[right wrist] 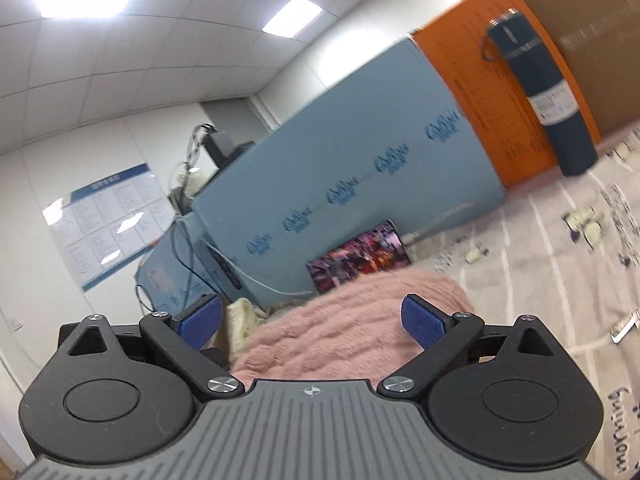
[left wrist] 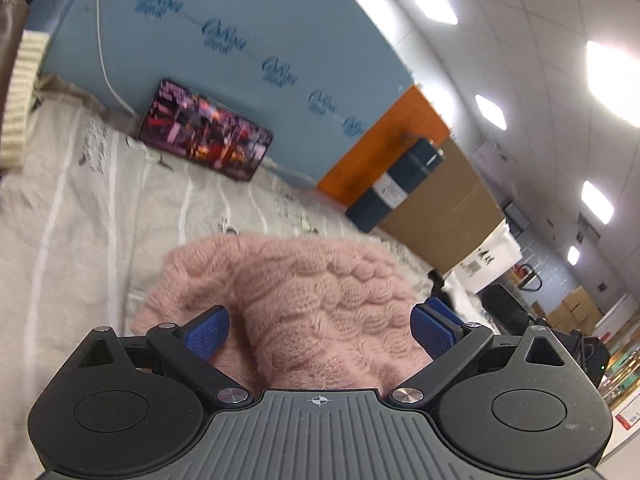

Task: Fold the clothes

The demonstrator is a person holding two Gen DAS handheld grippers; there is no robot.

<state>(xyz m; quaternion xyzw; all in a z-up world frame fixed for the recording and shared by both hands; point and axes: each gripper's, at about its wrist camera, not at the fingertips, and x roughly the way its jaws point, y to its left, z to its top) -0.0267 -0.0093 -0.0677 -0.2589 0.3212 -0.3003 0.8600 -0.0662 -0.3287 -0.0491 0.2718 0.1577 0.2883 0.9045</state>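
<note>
A fluffy pink cable-knit sweater [left wrist: 312,292] lies bunched on a pale printed sheet [left wrist: 100,208]. My left gripper [left wrist: 320,332] hovers right at it, jaws wide; a thick fold of the knit lies between the blue pads [left wrist: 208,332] and neither pad presses on it. In the right wrist view the same pink sweater [right wrist: 360,320] fills the space just ahead of my right gripper [right wrist: 312,322]. That gripper is open too, its blue pads [right wrist: 424,326] far apart and nothing clamped. This view is tilted.
A phone with a colourful screen [left wrist: 206,146] leans on a light blue foam board [left wrist: 248,32] at the back. A dark blue bottle [left wrist: 394,184] stands by an orange panel [left wrist: 380,144] and a cardboard box [left wrist: 448,200]. A cream ribbed garment [left wrist: 20,92] is at far left.
</note>
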